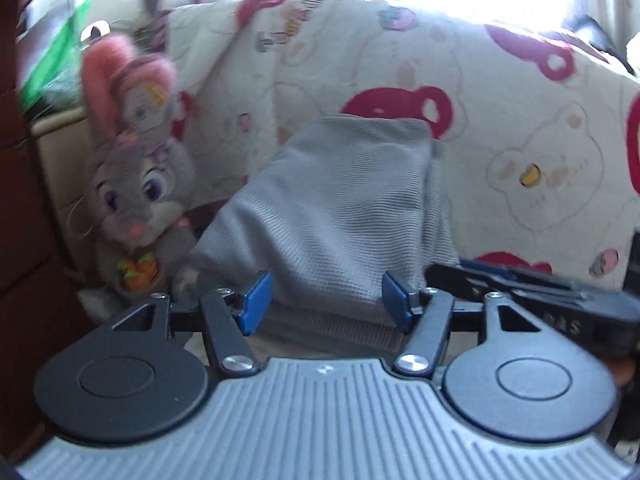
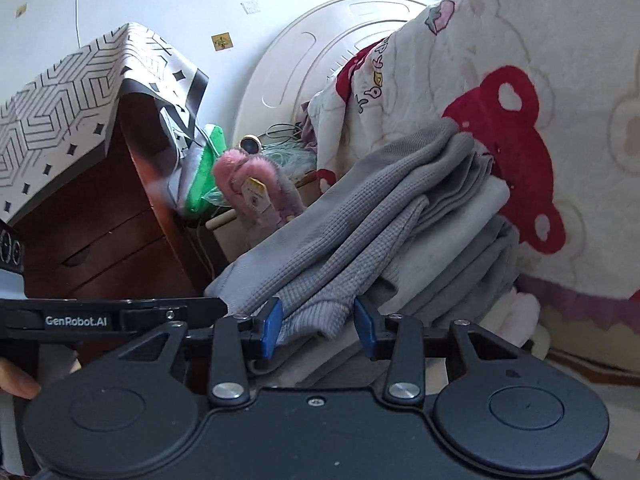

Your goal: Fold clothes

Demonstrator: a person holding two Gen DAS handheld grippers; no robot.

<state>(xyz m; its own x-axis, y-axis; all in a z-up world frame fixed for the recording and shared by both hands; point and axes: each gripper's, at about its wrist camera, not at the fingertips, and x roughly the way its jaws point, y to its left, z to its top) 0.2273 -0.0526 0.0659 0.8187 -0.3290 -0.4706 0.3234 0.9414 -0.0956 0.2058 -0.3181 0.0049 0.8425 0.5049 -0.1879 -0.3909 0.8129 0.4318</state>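
A folded grey waffle-knit garment (image 1: 344,200) lies on a cream blanket with red bear prints (image 1: 520,120). My left gripper (image 1: 326,305) is open at its near ribbed hem (image 1: 344,330), one blue pad on each side of the cloth. In the right wrist view the same garment (image 2: 360,216) shows as a stack of grey layers with a paler layer underneath. My right gripper (image 2: 319,328) is open too, and a fold of the grey cloth sits between its blue pads (image 2: 272,326). The two grippers are close side by side.
A grey plush rabbit with pink ears (image 1: 132,184) sits just left of the garment. Farther left stands a wooden drawer cabinet (image 2: 100,240) under a patterned cloth (image 2: 72,92). A green bag (image 2: 204,168) and a white round panel (image 2: 320,52) lie behind.
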